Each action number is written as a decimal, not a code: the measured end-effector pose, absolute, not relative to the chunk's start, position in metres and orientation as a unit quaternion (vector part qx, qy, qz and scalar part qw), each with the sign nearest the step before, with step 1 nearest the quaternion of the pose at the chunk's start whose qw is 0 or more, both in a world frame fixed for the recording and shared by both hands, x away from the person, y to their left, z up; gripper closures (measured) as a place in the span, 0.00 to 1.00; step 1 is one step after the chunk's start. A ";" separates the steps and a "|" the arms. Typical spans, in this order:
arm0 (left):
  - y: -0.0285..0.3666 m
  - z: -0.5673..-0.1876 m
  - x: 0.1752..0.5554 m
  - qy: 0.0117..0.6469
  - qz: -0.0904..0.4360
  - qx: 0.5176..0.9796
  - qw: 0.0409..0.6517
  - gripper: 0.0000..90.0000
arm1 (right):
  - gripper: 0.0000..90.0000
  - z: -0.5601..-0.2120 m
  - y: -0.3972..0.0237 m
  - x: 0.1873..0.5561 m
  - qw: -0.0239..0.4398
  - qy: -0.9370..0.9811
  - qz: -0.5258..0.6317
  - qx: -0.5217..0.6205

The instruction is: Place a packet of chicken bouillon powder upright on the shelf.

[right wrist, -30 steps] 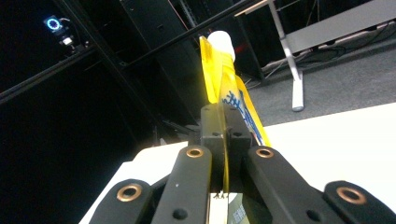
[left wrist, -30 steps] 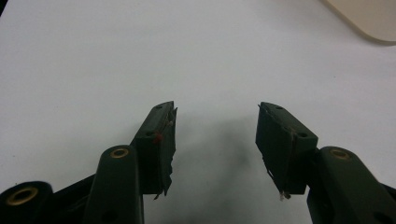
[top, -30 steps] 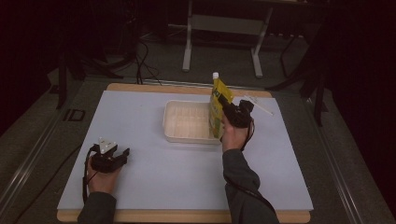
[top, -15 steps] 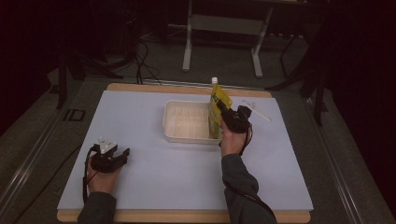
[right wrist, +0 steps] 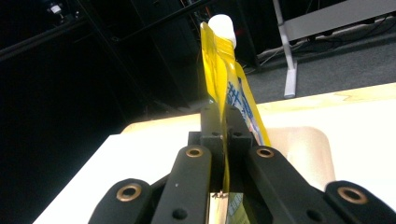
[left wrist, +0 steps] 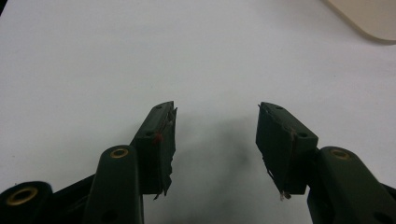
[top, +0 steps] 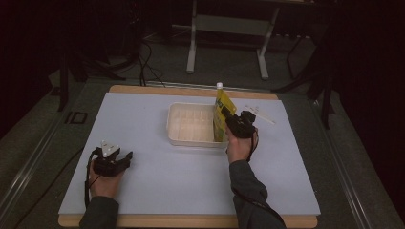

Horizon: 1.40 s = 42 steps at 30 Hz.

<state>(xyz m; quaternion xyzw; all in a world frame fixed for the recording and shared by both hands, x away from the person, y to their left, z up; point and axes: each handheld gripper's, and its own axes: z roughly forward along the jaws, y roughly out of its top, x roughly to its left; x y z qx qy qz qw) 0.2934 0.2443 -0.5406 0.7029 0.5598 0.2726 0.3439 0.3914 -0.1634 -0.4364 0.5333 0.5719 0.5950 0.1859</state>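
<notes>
Yellow spout pouch (top: 220, 114) is held upright, long axis vertical, by the right gripper (top: 234, 122) at the near right edge of the cream plastic tray (top: 191, 125) in the high view; the left gripper (top: 114, 160) rests well apart on the white table (top: 191, 176). Left gripper view: jaws are spread, empty. Right gripper view: jaws are clamped on the pouch; its base is hidden.

The right hand-held gripper (right wrist: 224, 135) had its two black jaws pressed together on a yellow pouch (right wrist: 223, 86), which stood upright between them with its white cap (right wrist: 223, 25) at the top and blue print on one face. Beyond lay the pale counter (right wrist: 364, 121), a cream tray (right wrist: 306, 149) and a dark room
</notes>
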 end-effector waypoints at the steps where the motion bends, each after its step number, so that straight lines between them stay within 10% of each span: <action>1: 0.244 -0.541 0.293 0.560 0.272 0.703 0.344 0.52 | 1.00 -0.436 -0.163 0.392 0.186 0.572 0.595 0.533; 10: 0.244 -0.541 0.293 0.560 0.272 0.704 0.344 0.52 | 0.93 -0.436 -0.163 0.398 0.167 0.587 0.573 0.547; 20: 0.244 -0.541 0.294 0.560 0.272 0.703 0.343 0.52 | 0.62 -0.443 -0.161 0.400 0.162 0.642 0.543 0.517; 42: 0.245 -0.541 0.294 0.562 0.273 0.701 0.344 0.52 | 0.53 -0.417 -0.163 0.380 0.187 0.722 0.467 0.474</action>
